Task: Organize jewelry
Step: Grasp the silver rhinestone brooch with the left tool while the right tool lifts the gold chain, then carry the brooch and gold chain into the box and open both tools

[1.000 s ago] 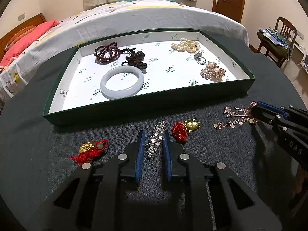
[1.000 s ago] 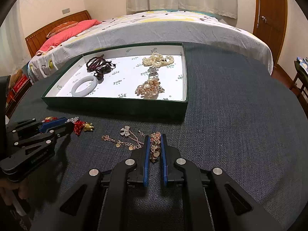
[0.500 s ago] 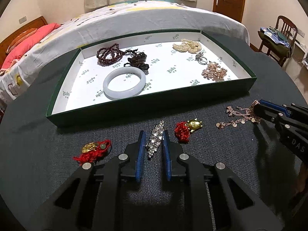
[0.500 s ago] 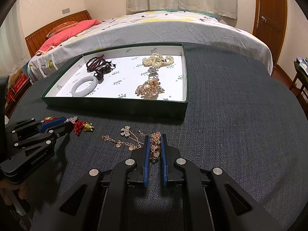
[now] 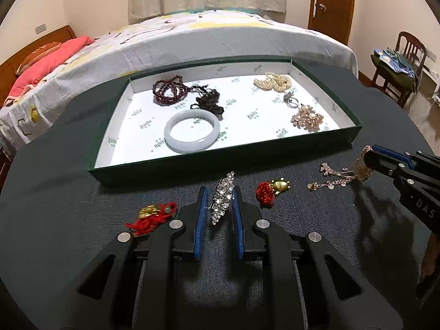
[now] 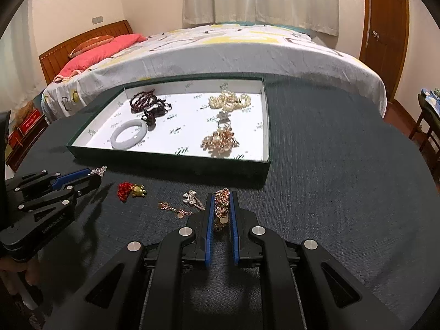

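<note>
My left gripper (image 5: 219,192) is shut on a silver rhinestone hair clip (image 5: 222,197), held off the dark tablecloth. My right gripper (image 6: 221,199) is shut on a rose-gold chain necklace (image 6: 221,209), whose loose end with a bow charm (image 6: 189,196) trails left on the cloth. A green tray (image 5: 225,162) with a white floor holds a white jade bangle (image 5: 191,131), dark red beads (image 5: 167,90), black beads (image 5: 209,100), pearls (image 5: 273,81), a ring (image 5: 291,101) and a rose-gold brooch (image 5: 306,117).
On the cloth lie a red knot with a gold charm (image 5: 271,189) and a red cord with a gold charm (image 5: 152,216). A bed (image 5: 192,35) stands behind the table, a chair (image 5: 398,66) at the right, a door (image 5: 330,2) beyond.
Both grippers have lifted a little and tilted, so the tray sits lower and nearer in view. The clip and the necklace have risen with them.
</note>
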A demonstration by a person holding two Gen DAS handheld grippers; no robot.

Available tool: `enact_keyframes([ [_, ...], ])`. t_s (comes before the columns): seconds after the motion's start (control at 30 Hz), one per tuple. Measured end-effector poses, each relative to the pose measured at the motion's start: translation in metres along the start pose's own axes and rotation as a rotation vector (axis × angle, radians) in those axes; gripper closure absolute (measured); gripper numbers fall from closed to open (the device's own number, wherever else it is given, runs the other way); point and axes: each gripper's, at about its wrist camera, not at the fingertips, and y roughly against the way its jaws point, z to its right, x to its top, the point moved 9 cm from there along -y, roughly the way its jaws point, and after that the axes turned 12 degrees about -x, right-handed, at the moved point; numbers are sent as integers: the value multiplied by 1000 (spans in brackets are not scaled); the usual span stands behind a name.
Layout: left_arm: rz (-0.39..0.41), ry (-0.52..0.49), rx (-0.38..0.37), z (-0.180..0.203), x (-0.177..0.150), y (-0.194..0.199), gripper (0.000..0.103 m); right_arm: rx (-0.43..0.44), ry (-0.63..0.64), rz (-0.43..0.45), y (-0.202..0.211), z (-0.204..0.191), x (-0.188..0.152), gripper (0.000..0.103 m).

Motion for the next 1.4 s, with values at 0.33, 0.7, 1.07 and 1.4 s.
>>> enact_keyframes([
  [0.33, 54, 16, 19, -7, 5, 29, 85, 9, -4, 57, 28, -5, 16, 92],
  [0.7, 126, 34, 36, -13, 16, 65, 85, 27, -7, 128, 63, -10, 35, 92],
  [1.07, 193, 38, 48, -19, 37, 90, 85, 64, 0, 194, 85, -22, 68, 92],
  [1.4, 243, 30, 60, -34, 81, 89, 85, 83, 11, 262, 83, -34, 118, 92],
])
